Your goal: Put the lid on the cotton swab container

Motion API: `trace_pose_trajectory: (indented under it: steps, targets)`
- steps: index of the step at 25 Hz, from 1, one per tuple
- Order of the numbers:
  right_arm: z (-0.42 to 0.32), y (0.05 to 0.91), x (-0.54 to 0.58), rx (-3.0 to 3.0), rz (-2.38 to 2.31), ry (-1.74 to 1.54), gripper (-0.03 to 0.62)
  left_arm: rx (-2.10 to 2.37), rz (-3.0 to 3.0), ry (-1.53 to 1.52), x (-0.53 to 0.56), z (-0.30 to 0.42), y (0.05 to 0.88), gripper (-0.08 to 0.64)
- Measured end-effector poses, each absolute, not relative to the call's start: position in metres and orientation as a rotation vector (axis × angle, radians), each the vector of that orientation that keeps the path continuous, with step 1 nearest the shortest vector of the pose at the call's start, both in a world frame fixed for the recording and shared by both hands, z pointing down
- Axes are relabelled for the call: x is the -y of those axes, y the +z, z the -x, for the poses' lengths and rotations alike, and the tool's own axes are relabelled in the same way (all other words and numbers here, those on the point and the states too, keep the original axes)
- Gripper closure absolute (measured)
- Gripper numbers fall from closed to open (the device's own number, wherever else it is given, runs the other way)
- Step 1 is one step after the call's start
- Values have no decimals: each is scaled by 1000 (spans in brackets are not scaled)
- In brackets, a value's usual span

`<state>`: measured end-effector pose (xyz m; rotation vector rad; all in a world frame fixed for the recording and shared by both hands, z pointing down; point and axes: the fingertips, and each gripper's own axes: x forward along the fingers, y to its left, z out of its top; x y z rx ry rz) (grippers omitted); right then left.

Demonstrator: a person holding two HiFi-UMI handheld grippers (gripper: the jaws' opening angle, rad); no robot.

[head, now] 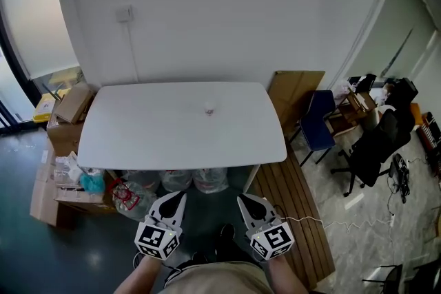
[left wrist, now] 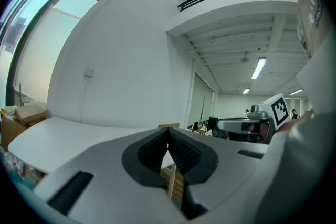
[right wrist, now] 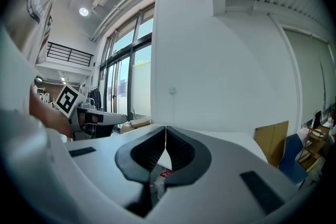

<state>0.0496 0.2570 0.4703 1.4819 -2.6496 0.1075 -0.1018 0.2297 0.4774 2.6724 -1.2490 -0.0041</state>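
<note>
A small clear object (head: pixel 209 109), too far off to tell container from lid, stands on the white table (head: pixel 138 134), right of the middle and toward the wall. Both grippers hang low in front of the person's body, well short of the table's near edge. The left gripper (head: pixel 179 197) is shut with nothing between its jaws; in the left gripper view its pads (left wrist: pixel 167 139) meet at the tip. The right gripper (head: pixel 242 200) is likewise shut and empty, its pads (right wrist: pixel 166 136) touching in the right gripper view.
Cardboard boxes (head: pixel 67 110) are stacked left of the table, and plastic bags (head: pixel 176 180) lie under it. A wooden panel (head: pixel 295 89) leans at the table's right end beside a blue chair (head: pixel 317 120). A black office chair (head: pixel 375 144) stands farther right.
</note>
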Motion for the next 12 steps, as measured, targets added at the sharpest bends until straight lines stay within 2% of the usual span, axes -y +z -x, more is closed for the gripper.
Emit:
trace_pose_trajectory:
  steps: [12]
  targets:
    - [-67, 468, -158, 2698, -1435, 88, 575, 1308, -2630, 0, -149, 87, 483, 545]
